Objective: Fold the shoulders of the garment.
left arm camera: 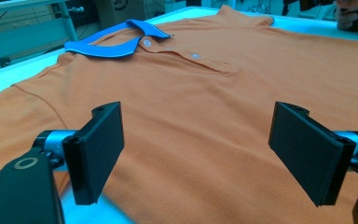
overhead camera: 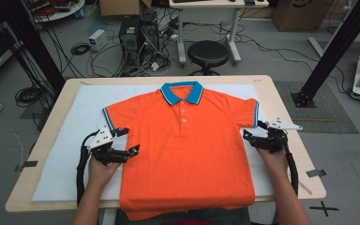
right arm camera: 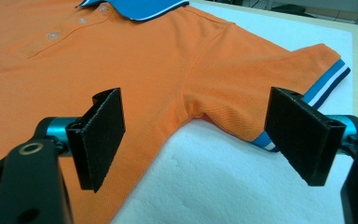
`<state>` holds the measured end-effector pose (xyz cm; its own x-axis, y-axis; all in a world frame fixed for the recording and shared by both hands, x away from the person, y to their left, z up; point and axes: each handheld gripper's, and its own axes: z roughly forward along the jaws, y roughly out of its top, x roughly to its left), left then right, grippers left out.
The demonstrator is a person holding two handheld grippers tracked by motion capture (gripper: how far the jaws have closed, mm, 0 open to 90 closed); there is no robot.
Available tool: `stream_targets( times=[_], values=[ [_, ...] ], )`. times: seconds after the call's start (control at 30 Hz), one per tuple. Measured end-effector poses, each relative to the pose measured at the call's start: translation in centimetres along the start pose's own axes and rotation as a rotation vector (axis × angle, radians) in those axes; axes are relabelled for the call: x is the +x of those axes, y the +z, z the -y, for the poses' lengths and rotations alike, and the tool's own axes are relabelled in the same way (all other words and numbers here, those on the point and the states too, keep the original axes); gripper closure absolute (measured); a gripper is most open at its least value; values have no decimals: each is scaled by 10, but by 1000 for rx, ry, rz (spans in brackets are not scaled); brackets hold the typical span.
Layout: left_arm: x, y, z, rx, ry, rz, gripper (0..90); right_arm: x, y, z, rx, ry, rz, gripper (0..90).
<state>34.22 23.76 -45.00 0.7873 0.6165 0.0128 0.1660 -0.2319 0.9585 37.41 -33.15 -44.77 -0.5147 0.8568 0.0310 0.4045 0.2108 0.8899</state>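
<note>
Flat on its back, an orange polo shirt [overhead camera: 187,145] lies spread over a white sheet [overhead camera: 70,140] that covers most of the wooden worktop [overhead camera: 283,101]. Its blue collar [overhead camera: 183,91] points toward the far edge, the row of buttons [overhead camera: 184,120] runs down the chest, and both short sleeves reach out to the sides, each ending in a striped blue cuff. The hem hangs a little over the near edge of the worktop.

The left tool [overhead camera: 124,140] sits just beside the shirt's left side, below the left sleeve [overhead camera: 117,117], with its jaws spread wide and nothing between them. In the left gripper view the two black pads [left arm camera: 100,149] stand far apart above the orange cloth, and the collar [left arm camera: 116,42] shows farther off.

The right tool [overhead camera: 255,133] rests at the opposite side, close to the right sleeve [overhead camera: 246,110], and its jaws are likewise wide apart and empty. In the right gripper view the pads [right arm camera: 300,135] frame the underarm of the sleeve [right arm camera: 261,74], where the orange cloth meets the white sheet [right arm camera: 205,182]; the striped cuff [right arm camera: 331,77] lies just past the outer pad. Neither tool grips the shirt.

Beyond the worktop stand a black stool [overhead camera: 208,54] and a computer tower [overhead camera: 130,37] among loose cables.
</note>
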Motion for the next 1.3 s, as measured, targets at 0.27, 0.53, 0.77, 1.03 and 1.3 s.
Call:
stream_targets(
  times=[0.27,0.53,0.77,1.03,1.3],
  values=[
    [1,0,0,-5,-10,-4,182,1,0,0,3,-5,3,207],
    [0,-2,1,-18,-6,-11,182,0,1,0,13,-2,5,207],
    [0,-2,1,-18,-13,-20,182,0,1,0,5,5,11,207],
    [3,-2,1,-19,-36,-10,182,-1,1,0,7,12,17,207],
    [5,-2,1,-18,-52,-14,182,-1,1,0,6,17,15,207]
  ],
)
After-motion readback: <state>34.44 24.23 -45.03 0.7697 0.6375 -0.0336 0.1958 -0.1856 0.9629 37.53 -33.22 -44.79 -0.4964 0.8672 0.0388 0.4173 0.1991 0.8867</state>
